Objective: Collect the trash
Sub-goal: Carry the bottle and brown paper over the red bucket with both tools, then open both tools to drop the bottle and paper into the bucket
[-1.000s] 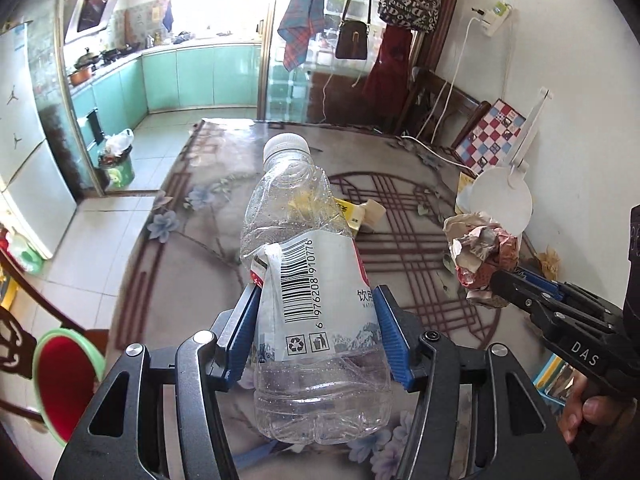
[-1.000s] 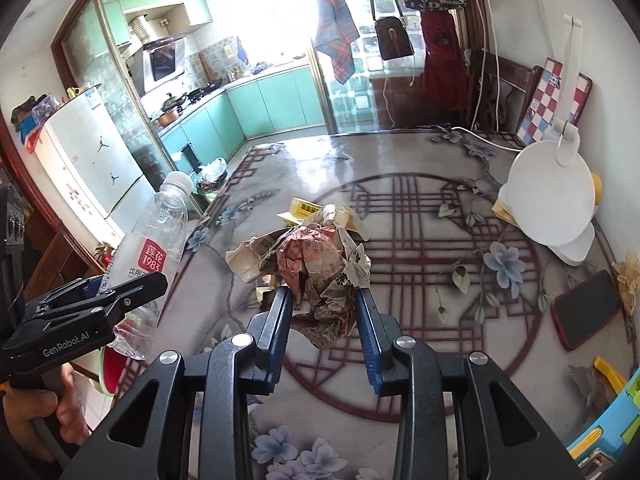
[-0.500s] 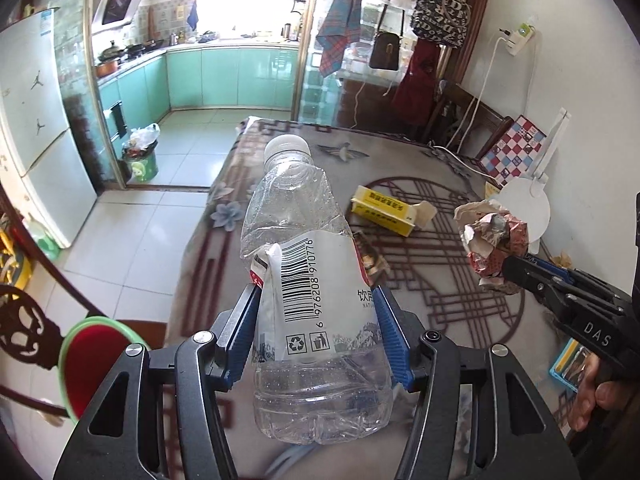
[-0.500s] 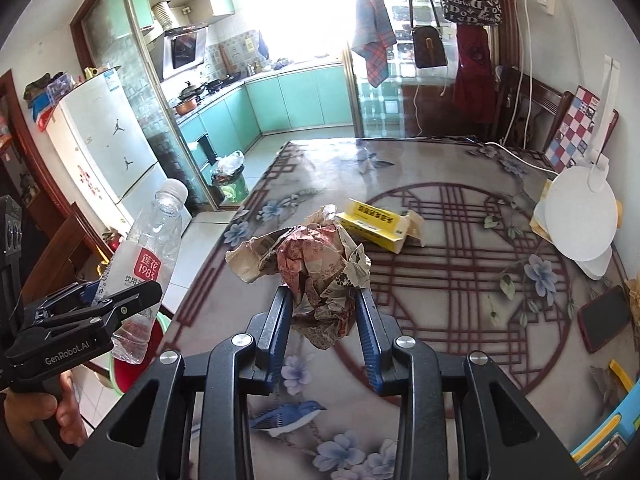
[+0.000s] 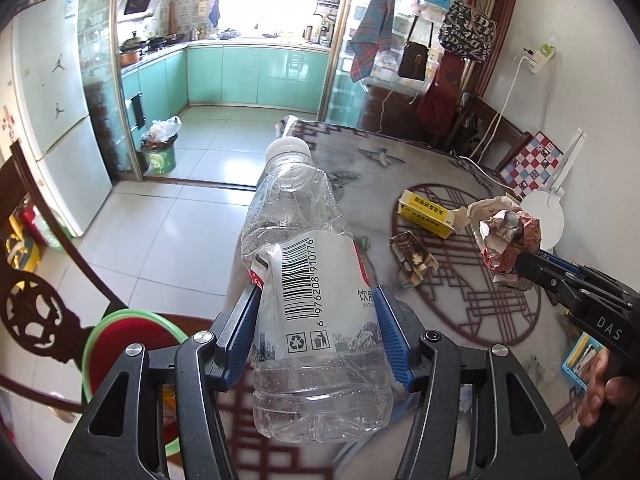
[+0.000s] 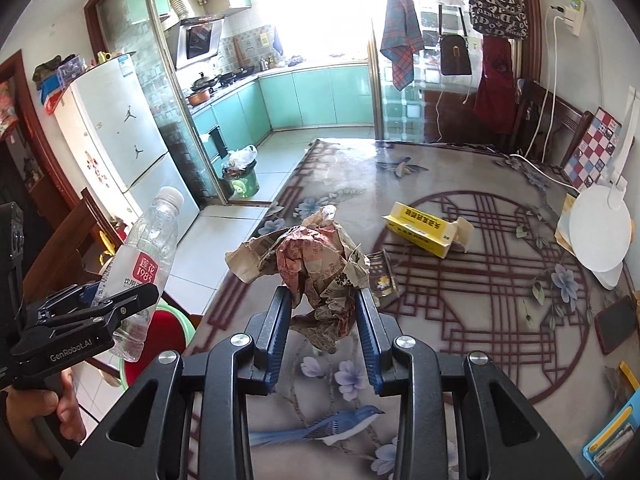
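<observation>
While left gripper (image 5: 316, 344) clamps bottle (image 5: 308, 280) — right gripper (image 6: 324, 332) clamps paper wad (image 6: 320, 268).

Two tongs are in view: the left tongs (image 5: 316, 320) and the right tongs (image 6: 322, 320). One plastic bottle (image 5: 316, 292) sits in the left pair, and one wad of crumpled paper (image 6: 320, 268) in the right pair.

On the desk (image 6: 460, 320) lie one yellow carton (image 6: 420, 230) with its flap open, one small flattened packet (image 6: 382, 278), one red phone (image 6: 616, 324) and one white round lamp base (image 6: 598, 236).

One checkered board (image 6: 596, 144) leans at the wall. One green basin (image 5: 132, 344) with a red inside stands past the desk edge. In the kitchen stand one fridge (image 6: 116, 136) and one green bin (image 6: 242, 182). Two bags (image 6: 498, 2) hang by the door.
</observation>
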